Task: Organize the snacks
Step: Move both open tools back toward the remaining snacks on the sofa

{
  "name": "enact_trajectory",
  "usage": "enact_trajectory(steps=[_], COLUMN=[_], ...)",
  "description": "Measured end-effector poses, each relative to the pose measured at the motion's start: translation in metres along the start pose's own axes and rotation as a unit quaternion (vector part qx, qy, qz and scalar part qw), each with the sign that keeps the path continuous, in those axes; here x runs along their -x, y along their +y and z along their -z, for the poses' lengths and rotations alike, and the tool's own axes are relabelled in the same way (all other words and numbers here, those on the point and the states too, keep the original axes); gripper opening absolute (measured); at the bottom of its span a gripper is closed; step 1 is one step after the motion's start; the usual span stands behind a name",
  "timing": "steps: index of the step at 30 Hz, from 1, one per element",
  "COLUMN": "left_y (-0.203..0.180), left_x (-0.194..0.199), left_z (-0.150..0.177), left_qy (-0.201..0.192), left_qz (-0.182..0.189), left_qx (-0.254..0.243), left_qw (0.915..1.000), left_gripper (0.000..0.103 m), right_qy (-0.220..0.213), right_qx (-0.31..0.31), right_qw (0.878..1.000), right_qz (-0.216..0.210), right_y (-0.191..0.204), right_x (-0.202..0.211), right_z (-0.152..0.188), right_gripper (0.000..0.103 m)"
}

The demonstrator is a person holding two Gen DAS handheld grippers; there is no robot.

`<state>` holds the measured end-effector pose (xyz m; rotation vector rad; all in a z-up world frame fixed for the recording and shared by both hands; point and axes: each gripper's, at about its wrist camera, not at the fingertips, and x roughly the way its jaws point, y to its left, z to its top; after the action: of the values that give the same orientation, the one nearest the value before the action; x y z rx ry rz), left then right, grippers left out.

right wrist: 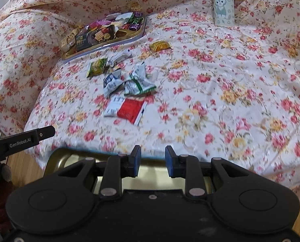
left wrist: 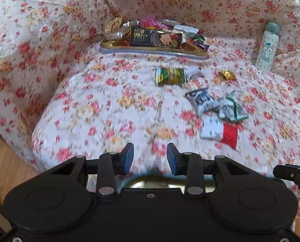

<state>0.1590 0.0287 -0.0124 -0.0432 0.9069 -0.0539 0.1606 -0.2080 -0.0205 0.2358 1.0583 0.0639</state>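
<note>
Snacks are partly sorted: a heap of wrapped sweets and a dark biscuit box [left wrist: 157,38] already fill the gold tray [left wrist: 117,44] at the back of the flowered bedspread [left wrist: 109,104]. Left loose in front of it are a green packet [left wrist: 171,76], a gold sweet [left wrist: 227,75], two crumpled silver packets [right wrist: 129,81] and a red-and-white packet [right wrist: 127,109]. The left gripper [left wrist: 150,159] stands part-open and empty; the right gripper [right wrist: 152,161], also empty, looks narrowly parted, though blur makes this uncertain. A second gold tray [right wrist: 57,157] lies beneath them.
</note>
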Motion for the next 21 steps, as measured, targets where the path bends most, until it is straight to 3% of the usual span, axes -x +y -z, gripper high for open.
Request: enact_trajectory(steps=[10, 17, 21], left_y=[-0.011, -0.021, -0.022], left_x=[-0.037, -0.06, -0.074], left_z=[-0.031, -0.051, -0.063], left_qy=[-0.042, -0.076, -0.08], left_qz=[0.004, 0.005, 0.012], left_qx=[-0.051, -0.116, -0.125], left_qw=[0.9978, 0.9904, 0.9889], left_gripper=[0.045, 0.045, 0.048], right_qy=[-0.02, -0.031, -0.035], right_qx=[0.002, 0.01, 0.01], right_qw=[1.0, 0.999, 0.999], right_qz=[-0.007, -0.014, -0.015], right_y=[-0.002, 0.0, 0.002], right_x=[-0.029, -0.046, -0.058], right_z=[-0.037, -0.058, -0.069], right_gripper=[0.03, 0.031, 0.031])
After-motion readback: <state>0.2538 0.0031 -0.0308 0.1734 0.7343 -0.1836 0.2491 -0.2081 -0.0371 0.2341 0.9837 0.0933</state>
